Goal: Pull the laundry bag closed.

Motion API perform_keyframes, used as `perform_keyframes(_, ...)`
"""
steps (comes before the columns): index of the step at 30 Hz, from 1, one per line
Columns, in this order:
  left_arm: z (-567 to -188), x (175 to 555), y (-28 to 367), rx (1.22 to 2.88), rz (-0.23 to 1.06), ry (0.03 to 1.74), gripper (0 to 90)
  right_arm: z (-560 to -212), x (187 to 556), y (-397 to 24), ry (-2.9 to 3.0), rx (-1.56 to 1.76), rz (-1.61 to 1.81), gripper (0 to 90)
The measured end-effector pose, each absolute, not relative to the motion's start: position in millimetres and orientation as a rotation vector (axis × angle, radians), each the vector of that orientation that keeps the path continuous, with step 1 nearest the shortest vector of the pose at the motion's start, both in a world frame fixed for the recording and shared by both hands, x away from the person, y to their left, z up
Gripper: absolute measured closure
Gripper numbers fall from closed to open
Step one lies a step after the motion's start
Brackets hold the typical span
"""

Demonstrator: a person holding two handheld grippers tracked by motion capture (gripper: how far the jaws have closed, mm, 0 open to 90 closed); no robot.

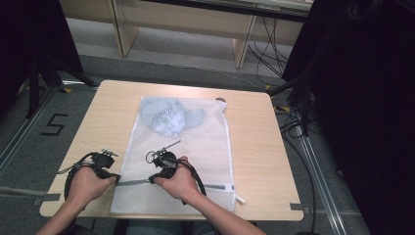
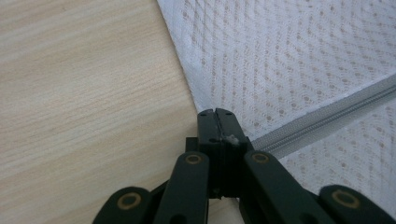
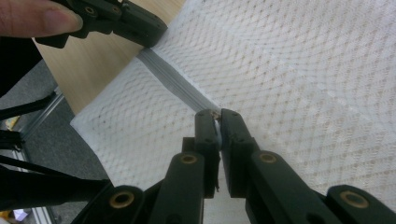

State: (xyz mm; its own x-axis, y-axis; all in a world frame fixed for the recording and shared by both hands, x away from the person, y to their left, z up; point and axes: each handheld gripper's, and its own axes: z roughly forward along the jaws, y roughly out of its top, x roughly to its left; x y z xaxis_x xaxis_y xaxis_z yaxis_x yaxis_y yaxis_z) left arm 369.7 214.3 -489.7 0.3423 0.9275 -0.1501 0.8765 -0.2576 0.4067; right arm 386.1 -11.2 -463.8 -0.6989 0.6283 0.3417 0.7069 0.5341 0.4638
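White mesh zip bag (image 1: 195,147) near desk front edge: left gripper (image 2: 217,116) clamps zipper end at bag edge; right gripper (image 3: 217,116) pinches slider, mostly hidden

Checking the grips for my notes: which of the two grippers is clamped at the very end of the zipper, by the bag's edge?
The left gripper: it pinches the mesh bag at the zipper's edge end; the right gripper grips farther along it.

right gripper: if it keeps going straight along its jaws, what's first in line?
Probably the left gripper. The right gripper, shut on the zipper pull, points along the grey zipper of the mesh bag toward the bag's edge, where the left gripper pinches it. Depth is unclear, so it might pass just beside.
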Motion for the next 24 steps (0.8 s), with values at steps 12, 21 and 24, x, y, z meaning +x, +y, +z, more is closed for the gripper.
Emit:
perform_keyframes(12,-489.9,369.9,214.5,2.187,0.158,1.585,89.8,-462.5,384.3,-19.3,-2.621,-1.175,-0.895,87.0)
perform_keyframes(21,-489.7,370.1,214.2,2.193,0.158,1.584,89.8,-461.4,384.1,-23.6,-2.630,-1.173,-0.879,87.0)
perform_keyframes(24,-489.5,370.3,214.3,2.203,0.160,1.579,89.8,-460.7,384.2,-24.4,-2.628,-1.172,-0.876,87.0)
